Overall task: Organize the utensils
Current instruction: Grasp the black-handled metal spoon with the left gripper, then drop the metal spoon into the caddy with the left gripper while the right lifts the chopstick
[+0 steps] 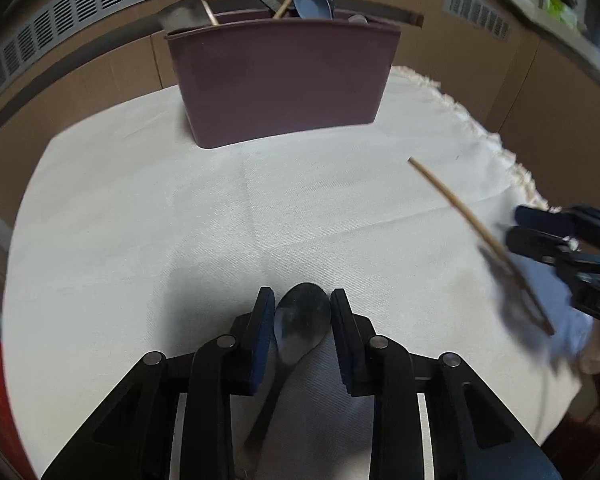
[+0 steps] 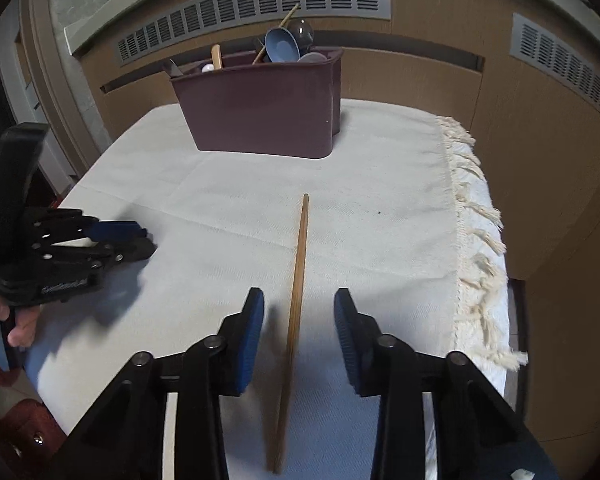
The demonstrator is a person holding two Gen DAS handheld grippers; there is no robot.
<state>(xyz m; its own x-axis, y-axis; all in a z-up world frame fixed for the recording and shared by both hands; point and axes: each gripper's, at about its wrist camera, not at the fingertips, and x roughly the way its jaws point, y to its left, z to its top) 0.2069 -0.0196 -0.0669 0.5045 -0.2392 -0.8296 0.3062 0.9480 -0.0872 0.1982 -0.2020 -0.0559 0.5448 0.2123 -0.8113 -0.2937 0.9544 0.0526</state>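
Observation:
A maroon utensil bin (image 1: 284, 80) stands at the far side of the white cloth and also shows in the right wrist view (image 2: 264, 112); it holds blue spoons, a chopstick and other utensils. My left gripper (image 1: 303, 304) has its pads touching both sides of a dark spoon's bowl (image 1: 302, 320), whose handle runs back under the gripper. My right gripper (image 2: 299, 304) is open, its fingers on either side of a wooden chopstick (image 2: 296, 276) that lies on the cloth without touching the pads. The chopstick (image 1: 472, 228) and right gripper (image 1: 524, 232) also show in the left wrist view.
The white cloth (image 2: 380, 184) covers the table, with a fringed edge (image 2: 476, 240) on the right. A wood-panelled wall with grey vents (image 2: 260, 4) stands behind the bin. My left gripper (image 2: 140, 236) shows at the left of the right wrist view.

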